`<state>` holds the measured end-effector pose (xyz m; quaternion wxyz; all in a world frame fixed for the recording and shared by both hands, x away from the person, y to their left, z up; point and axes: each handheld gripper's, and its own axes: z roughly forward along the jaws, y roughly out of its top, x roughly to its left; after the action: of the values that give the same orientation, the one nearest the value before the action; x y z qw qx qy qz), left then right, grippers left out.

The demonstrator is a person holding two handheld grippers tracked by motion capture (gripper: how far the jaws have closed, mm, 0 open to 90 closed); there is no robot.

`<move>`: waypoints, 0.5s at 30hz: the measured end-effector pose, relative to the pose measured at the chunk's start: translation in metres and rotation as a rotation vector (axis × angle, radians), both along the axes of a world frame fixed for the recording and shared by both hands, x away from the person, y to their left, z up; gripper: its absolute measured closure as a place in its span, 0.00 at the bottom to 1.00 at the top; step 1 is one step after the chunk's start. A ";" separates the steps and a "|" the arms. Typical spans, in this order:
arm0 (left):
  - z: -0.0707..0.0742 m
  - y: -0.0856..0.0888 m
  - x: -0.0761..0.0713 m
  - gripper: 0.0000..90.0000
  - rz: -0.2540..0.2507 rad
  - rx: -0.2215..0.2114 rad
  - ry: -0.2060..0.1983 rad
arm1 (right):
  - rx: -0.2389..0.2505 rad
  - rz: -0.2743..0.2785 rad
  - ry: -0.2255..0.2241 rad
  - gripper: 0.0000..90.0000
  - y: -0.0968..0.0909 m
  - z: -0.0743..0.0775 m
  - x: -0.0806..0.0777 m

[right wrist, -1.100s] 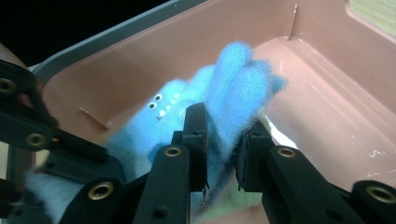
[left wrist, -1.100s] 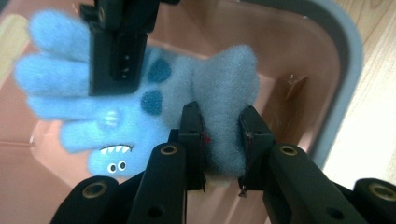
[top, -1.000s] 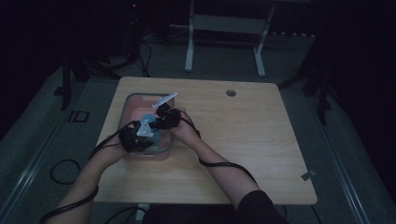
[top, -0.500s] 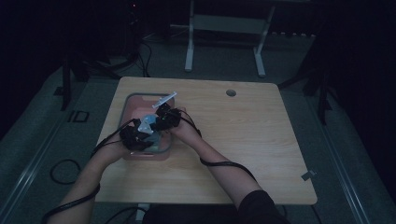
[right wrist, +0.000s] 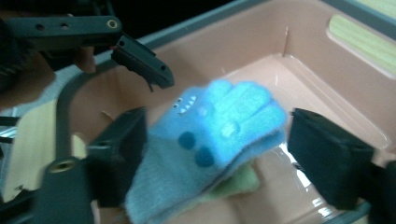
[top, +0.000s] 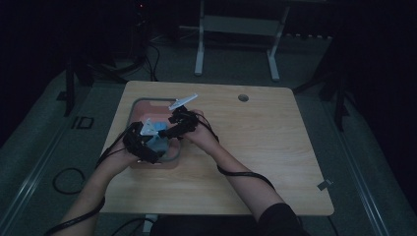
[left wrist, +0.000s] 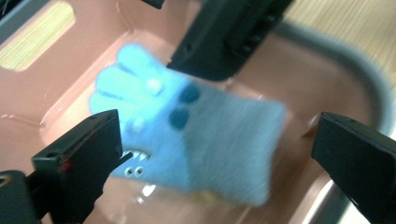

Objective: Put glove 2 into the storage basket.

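A fuzzy light-blue glove (left wrist: 196,135) with dark blue dots hangs blurred inside a pink tub (top: 142,105) on the table's left half. My left gripper (left wrist: 215,140) stands open around it. Its jaws have just been opening; one jaw brushes the finger end and the other is well clear of the cuff. My right gripper (right wrist: 219,149) faces it from the other side, also open after just opening, with the glove (right wrist: 210,140) loose between its jaws. From above, both grippers (top: 147,147) (top: 172,130) meet over the tub with the glove (top: 161,129) between them.
A pale green fabric piece (right wrist: 233,184) lies under the glove on the tub's floor. The tub has a grey rim (left wrist: 369,79) and slotted handles (right wrist: 364,42). Cables trail from both grippers across the wooden table (top: 255,147). A round hole (top: 243,98) sits near the far edge.
Both grippers' jaws have spread apart over the tub and let the glove go. The right hand has drawn back and up a little; the left hand stays put.
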<state>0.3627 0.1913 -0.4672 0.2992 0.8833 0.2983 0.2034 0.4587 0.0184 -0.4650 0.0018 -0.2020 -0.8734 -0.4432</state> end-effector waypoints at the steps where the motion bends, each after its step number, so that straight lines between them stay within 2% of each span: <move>1: 0.001 -0.002 -0.001 0.02 0.002 -0.001 -0.001 | 0.004 -0.002 0.003 0.20 -0.003 0.001 0.000; 5: 0.004 -0.009 -0.004 0.02 0.009 -0.035 -0.005 | 0.014 0.006 0.005 0.18 -0.010 0.001 -0.001; 7: 0.005 -0.012 -0.005 0.02 0.007 -0.065 -0.001 | -0.007 0.005 -0.006 0.18 -0.012 0.000 -0.003; 11: 0.006 -0.019 -0.008 0.02 -0.012 -0.078 0.006 | -0.004 0.005 -0.009 0.18 -0.018 -0.001 -0.004; 13: 0.006 -0.022 -0.010 0.02 -0.016 -0.064 -0.013 | -0.008 0.000 -0.013 0.18 -0.021 -0.002 -0.004; 15: 0.006 -0.025 -0.014 0.02 -0.022 -0.048 -0.056 | -0.008 0.000 -0.019 0.18 -0.023 -0.002 -0.005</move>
<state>0.3492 0.1663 -0.4612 0.3308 0.8729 0.2851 0.2174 0.4538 -0.0051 -0.4670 -0.0073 -0.1977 -0.8752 -0.4414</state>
